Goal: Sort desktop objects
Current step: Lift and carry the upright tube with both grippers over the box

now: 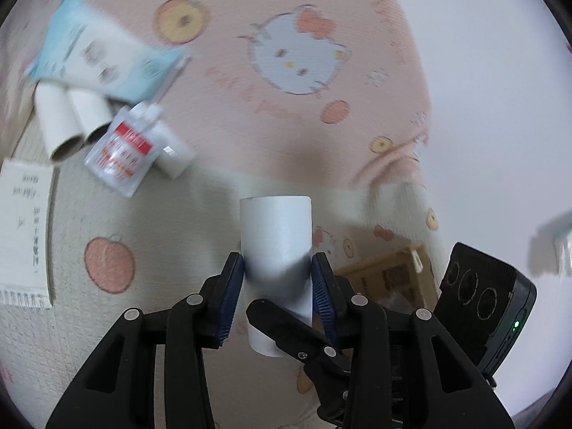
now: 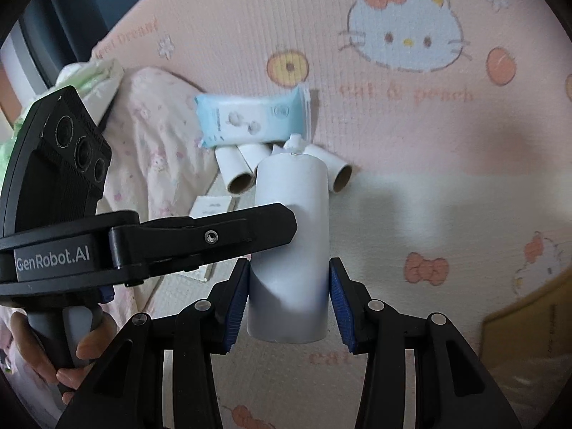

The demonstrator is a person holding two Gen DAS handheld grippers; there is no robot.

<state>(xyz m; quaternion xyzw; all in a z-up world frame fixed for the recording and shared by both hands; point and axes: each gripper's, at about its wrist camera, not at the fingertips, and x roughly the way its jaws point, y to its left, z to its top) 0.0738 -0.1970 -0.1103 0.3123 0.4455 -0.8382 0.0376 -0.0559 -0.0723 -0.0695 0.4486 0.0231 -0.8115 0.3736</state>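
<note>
The white cardboard tube [image 1: 275,239] stands between both claws above the cartoon-cat mat [image 1: 286,107], plain and smooth, its upper rim slightly nicked. The left claw [image 1: 277,279] grips its middle with blue pads pressing both sides, jaws easing apart. The right claw [image 2: 289,300] clamps the same tube [image 2: 291,250] lower down. Only the left view shows a clear red-labelled pouch [image 1: 121,150] and a notepad [image 1: 25,228] left of the tube, a wooden box [image 1: 389,271] right of it. Only the right view shows the hand [image 2: 77,354] on the handle. Beyond the tube lie smaller tubes [image 2: 236,168] and a blue wipes pack [image 2: 250,118]
</note>
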